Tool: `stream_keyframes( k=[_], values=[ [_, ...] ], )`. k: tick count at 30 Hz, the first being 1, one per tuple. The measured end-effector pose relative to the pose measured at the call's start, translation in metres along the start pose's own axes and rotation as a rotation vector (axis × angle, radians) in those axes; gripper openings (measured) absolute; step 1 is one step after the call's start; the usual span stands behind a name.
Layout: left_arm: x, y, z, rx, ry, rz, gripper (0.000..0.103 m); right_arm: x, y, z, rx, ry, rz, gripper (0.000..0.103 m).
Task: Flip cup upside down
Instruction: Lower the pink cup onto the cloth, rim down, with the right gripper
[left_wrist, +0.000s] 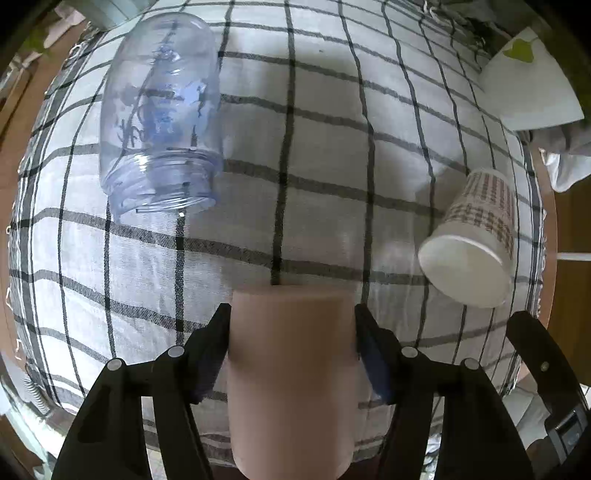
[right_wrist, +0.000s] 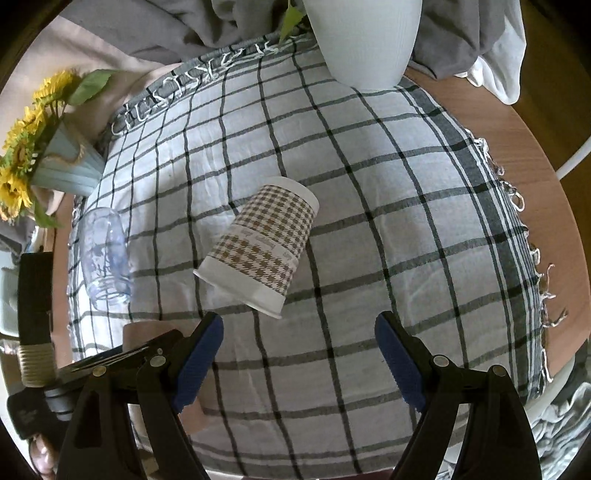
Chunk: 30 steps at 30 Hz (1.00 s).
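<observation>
My left gripper is shut on a plain pink cup, holding it by its sides above the checked cloth. A houndstooth paper cup lies on its side in the middle of the cloth, its open mouth toward me; it also shows in the left wrist view at the right. My right gripper is open and empty, just short of that cup's rim. The pink cup shows partly at the lower left of the right wrist view, behind the left gripper's frame.
A clear blue-printed glass jar lies on its side on the cloth; it also shows in the right wrist view. A white vase stands at the far edge. A sunflower pot is at the left. The wooden table edge curves right.
</observation>
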<state>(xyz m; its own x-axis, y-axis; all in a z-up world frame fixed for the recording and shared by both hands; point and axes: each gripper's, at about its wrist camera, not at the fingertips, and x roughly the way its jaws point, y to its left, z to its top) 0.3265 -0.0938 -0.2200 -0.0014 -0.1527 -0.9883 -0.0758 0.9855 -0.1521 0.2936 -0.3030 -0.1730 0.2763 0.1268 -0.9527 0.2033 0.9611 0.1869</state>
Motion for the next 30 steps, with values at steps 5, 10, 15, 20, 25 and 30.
stream_keyframes(
  k=[5,10,15,20,25,30],
  values=[
    [-0.013,0.008,-0.014,-0.018,-0.039,-0.027,0.064,0.001,-0.001,-0.001,-0.012,0.006,0.011,0.084],
    [-0.045,0.013,-0.032,-0.015,-0.137,-0.046,0.064,-0.013,0.002,-0.002,-0.043,-0.025,0.032,0.084],
    [-0.076,0.013,-0.037,0.011,-0.242,-0.066,0.063,-0.032,0.003,-0.002,-0.045,-0.079,0.045,0.084],
    [-0.074,-0.004,-0.031,0.068,-0.298,-0.054,0.062,-0.04,0.001,-0.003,-0.055,-0.12,0.037,0.084],
    [-0.072,-0.014,-0.028,0.084,-0.324,-0.028,0.062,-0.036,-0.007,-0.009,-0.038,-0.108,0.025,0.084],
    [-0.071,-0.015,-0.014,0.076,-0.326,-0.015,0.062,-0.033,-0.015,-0.01,0.007,-0.098,0.041,0.084]
  ],
)
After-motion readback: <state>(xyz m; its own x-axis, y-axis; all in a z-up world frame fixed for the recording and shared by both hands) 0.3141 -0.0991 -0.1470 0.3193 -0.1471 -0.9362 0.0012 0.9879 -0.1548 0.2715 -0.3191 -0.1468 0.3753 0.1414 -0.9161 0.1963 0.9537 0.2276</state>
